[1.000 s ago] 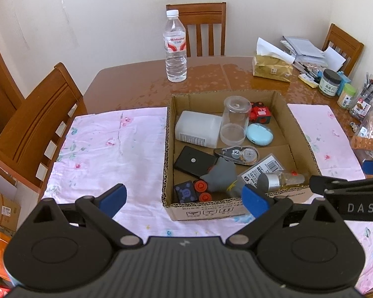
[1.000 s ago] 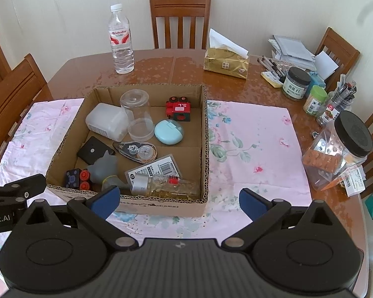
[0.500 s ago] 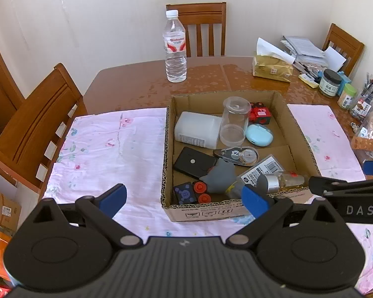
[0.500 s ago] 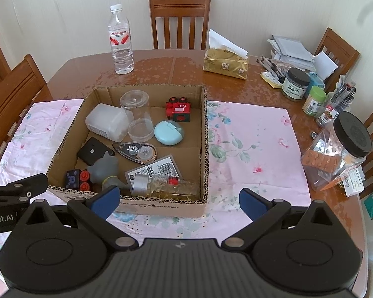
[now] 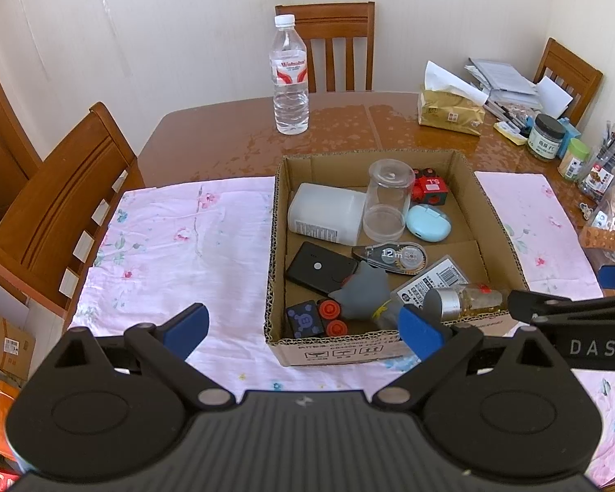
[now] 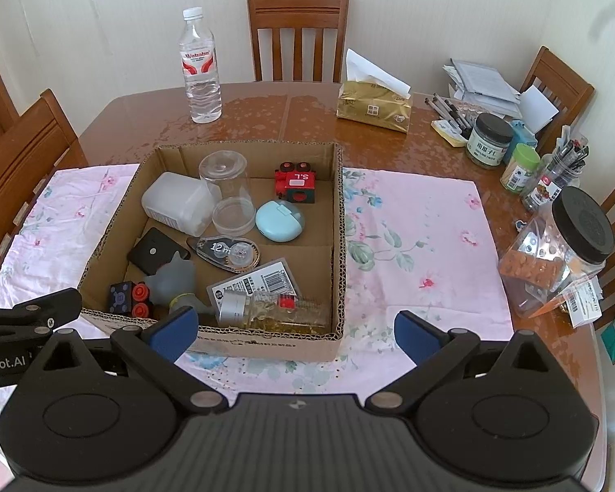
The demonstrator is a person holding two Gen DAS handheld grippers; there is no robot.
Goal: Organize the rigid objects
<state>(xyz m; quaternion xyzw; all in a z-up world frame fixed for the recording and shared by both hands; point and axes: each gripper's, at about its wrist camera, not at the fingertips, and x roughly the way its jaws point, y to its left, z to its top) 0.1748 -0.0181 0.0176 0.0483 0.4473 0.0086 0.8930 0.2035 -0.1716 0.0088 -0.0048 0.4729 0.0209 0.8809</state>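
Note:
A shallow cardboard box (image 5: 498, 221) (image 6: 338, 221) sits on a pink floral cloth (image 5: 176, 254) (image 6: 422, 246). Inside lie several items: a white bottle (image 5: 328, 213), a clear jar (image 6: 227, 192), a red toy block (image 6: 296, 182), a light blue case (image 6: 279, 221), a correction tape (image 5: 393, 253), a black power bank (image 5: 317, 267), a grey toy (image 5: 363, 293), a glass vial (image 6: 266, 307) and a dark cube with red wheels (image 5: 313, 320). My left gripper (image 5: 303, 330) hangs open before the box's near left corner. My right gripper (image 6: 295, 334) is open at its near right wall. Both are empty.
A water bottle (image 5: 289, 78) and gold tissue pack (image 6: 375, 108) stand behind the box. Jars, pens and papers (image 6: 512, 139) crowd the right edge, with a large black-lidded jar (image 6: 561, 254) nearer. Wooden chairs (image 5: 57, 205) ring the table.
Both grippers stay open and nearly still. The views have shifted only slightly; nothing in the box has moved.

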